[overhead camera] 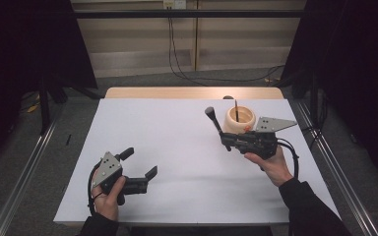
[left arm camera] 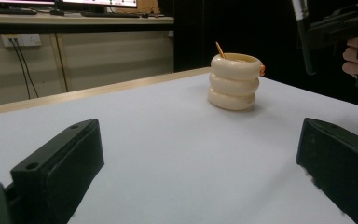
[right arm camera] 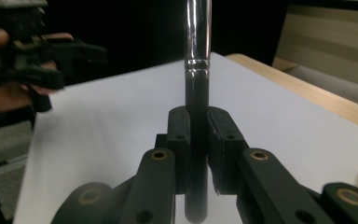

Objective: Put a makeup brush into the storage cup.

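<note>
the right gripper (overhead camera: 225, 141) is clamped on a black makeup brush (overhead camera: 213, 120) beside the cream ringed holder (overhead camera: 239, 119), seemingly mid-carry, needing a lift and lowering in, while the left gripper (overhead camera: 139, 163) rests with jaws apart.

Your holder (overhead camera: 239, 120) is standing near the table's (overhead camera: 177, 147) far right corner, a stick (overhead camera: 236, 110) sitting inside it.

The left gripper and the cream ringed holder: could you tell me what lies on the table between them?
Nothing: in the left gripper view, bare white table runs from the open left gripper to the cream ringed holder. The high view agrees.
</note>
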Demonstrator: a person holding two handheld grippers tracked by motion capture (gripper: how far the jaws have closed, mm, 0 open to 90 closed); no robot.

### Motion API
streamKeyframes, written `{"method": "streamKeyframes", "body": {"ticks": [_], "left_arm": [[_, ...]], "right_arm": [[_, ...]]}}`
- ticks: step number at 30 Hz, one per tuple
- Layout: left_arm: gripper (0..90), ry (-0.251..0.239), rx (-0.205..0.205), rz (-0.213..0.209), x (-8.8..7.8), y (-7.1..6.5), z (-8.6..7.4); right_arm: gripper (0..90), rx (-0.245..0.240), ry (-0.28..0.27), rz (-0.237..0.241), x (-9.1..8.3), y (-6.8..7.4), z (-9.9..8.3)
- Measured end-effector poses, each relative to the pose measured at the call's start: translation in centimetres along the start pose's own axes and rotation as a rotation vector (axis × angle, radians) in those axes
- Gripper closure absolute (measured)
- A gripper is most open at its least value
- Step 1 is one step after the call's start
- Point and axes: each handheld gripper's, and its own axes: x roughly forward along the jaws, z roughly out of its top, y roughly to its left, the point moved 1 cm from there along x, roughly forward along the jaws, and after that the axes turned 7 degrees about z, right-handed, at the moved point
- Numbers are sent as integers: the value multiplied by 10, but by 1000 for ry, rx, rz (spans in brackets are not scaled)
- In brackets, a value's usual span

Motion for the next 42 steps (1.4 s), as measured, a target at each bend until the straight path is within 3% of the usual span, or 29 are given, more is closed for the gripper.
{"method": "streamKeyframes", "body": {"ticks": [7, 21, 25, 26, 29, 32, 34, 38, 42], "left_arm": [[4, 1, -5, -2, 0, -1, 0], [9, 23, -4, -58, 6, -7, 5], [15, 7, -10, -78, 9, -10, 11], [15, -1, 0, -63, 10, -12, 13], [20, -26, 0, -101, 13, -15, 17], [20, -17, 24, -121, 15, -19, 20], [28, -20, 2, -145, 18, -22, 22], [30, -23, 20, -172, 24, -32, 27], [38, -32, 30, -204, 31, -39, 35]], "right_arm": [[802, 11, -68, 13, -4, 2, 5], [802, -9, -66, 35, -5, 4, 8], [802, -14, -71, 30, -5, 5, 8], [802, -14, -72, 38, -5, 6, 9], [802, -17, -72, 53, -4, 7, 9], [802, -19, -65, 64, -2, 9, 9], [802, -17, -66, 78, 0, 10, 9], [802, -19, -62, 83, 3, 11, 7], [802, 2, -89, 93, 2, 12, 8]]}}
